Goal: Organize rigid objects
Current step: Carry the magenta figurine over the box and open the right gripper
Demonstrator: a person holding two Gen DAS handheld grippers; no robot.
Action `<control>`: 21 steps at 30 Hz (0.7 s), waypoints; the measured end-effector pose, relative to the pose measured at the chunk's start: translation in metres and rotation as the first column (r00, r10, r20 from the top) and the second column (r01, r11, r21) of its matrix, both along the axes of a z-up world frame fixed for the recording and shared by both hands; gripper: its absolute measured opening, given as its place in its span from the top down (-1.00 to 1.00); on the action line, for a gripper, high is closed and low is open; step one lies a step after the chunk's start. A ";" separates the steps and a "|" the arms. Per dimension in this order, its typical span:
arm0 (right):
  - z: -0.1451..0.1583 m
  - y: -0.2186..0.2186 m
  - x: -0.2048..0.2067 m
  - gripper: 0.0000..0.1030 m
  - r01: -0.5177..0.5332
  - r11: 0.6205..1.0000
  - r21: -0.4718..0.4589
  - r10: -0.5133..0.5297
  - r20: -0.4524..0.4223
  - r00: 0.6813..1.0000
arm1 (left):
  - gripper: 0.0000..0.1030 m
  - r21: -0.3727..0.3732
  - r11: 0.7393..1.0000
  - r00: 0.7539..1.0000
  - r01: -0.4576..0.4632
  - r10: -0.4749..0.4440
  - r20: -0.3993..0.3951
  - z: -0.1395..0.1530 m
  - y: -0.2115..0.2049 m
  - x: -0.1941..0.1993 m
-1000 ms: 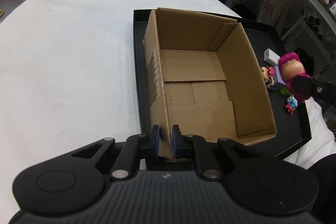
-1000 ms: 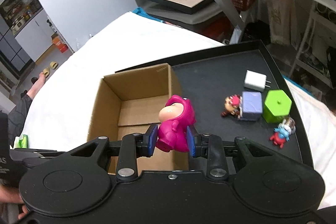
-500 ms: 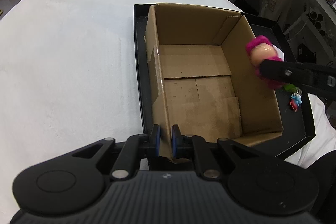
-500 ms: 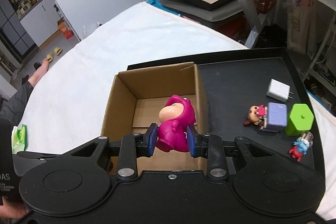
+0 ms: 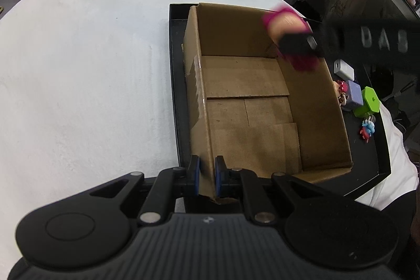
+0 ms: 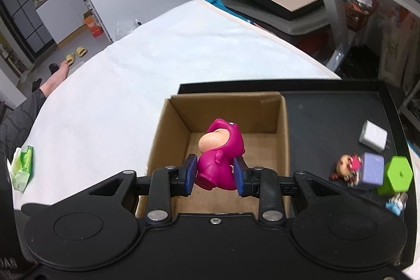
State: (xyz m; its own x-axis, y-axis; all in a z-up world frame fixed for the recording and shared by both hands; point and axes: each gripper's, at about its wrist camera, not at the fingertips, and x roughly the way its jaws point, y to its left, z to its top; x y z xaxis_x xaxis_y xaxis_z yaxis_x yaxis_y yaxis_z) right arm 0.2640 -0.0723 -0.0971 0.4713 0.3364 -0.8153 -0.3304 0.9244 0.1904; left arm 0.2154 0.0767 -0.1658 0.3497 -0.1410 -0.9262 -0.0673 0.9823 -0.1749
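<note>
The near left corner of the cardboard box [image 5: 262, 106] is pinched between the blue pads of the left gripper [image 5: 206, 179]; the box stands at the left end of a black tray [image 6: 341, 122]. A magenta toy figure [image 6: 220, 156] is clamped by the right gripper [image 6: 215, 175] and held above the box's open interior. Beside the box, on the tray, lie a white charger [image 6: 372, 135], a lilac cube [image 6: 371, 168], a green hexagonal block [image 6: 396, 175] and two small figurines [image 6: 346, 167].
</note>
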 end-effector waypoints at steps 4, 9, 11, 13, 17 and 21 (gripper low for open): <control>0.008 0.015 0.001 0.36 -0.078 0.997 -0.001 0.078 0.084 0.993 | 0.80 0.000 1.000 1.000 -0.001 0.001 -0.001 0.000 0.001 0.000; 0.007 0.017 -0.002 0.17 -0.094 0.995 -0.018 0.095 0.076 0.993 | 0.79 -0.001 1.000 1.000 -0.005 0.005 -0.002 0.000 0.001 0.000; 0.003 0.012 -0.003 0.16 -0.085 0.996 -0.019 0.086 0.062 0.994 | 0.80 0.001 1.000 1.000 -0.003 0.003 -0.002 0.000 0.001 0.001; 0.001 0.008 -0.004 0.16 -0.076 0.997 -0.019 0.077 0.049 0.996 | 0.80 0.002 1.000 1.000 -0.005 0.005 -0.003 0.000 0.001 0.001; -0.003 -0.006 -0.009 0.15 -0.051 0.999 -0.014 0.052 0.033 0.998 | 0.79 -0.002 1.000 1.000 -0.011 0.011 -0.002 0.000 0.002 0.000; -0.004 -0.021 -0.012 0.12 -0.025 1.000 -0.016 0.026 0.024 0.999 | 0.79 -0.003 1.000 1.000 -0.018 0.018 -0.003 0.000 0.003 0.001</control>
